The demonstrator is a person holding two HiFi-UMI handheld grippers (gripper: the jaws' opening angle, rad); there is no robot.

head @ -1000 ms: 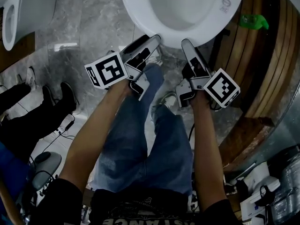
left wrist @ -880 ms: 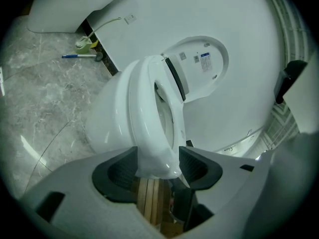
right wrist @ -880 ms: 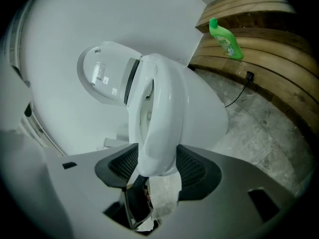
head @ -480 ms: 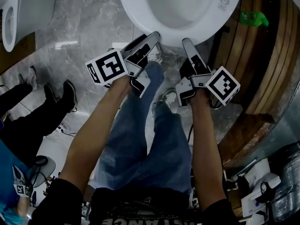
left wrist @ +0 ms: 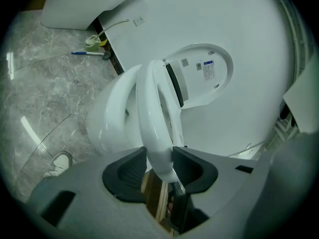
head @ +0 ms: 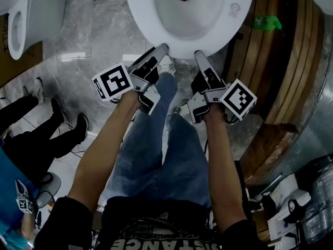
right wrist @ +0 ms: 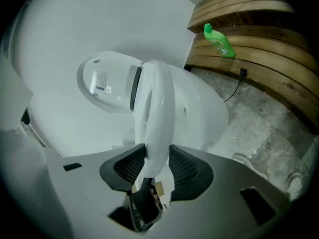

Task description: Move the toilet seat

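Observation:
The white toilet seat rings the bowl at the top of the head view. Both grippers meet its front edge. My left gripper has its pads pressed on either side of the toilet seat; its jaws have just been closing on it. My right gripper grips the toilet seat the same way, its jaws also just closed in, pads against the ring. The lid stands raised behind. In the left gripper view a gap shows between seat and bowl.
A curved wooden platform with a green bottle lies right of the toilet. A second toilet stands at top left. A bystander's dark legs and shoes are at left. My own jeans-clad legs stand under the grippers. Cables and devices lie at bottom right.
Both grippers' jaws have narrowed onto the seat's front edge and rolled slightly. The toilet sits a little further left and higher in the head view. The bystander's feet have shifted.

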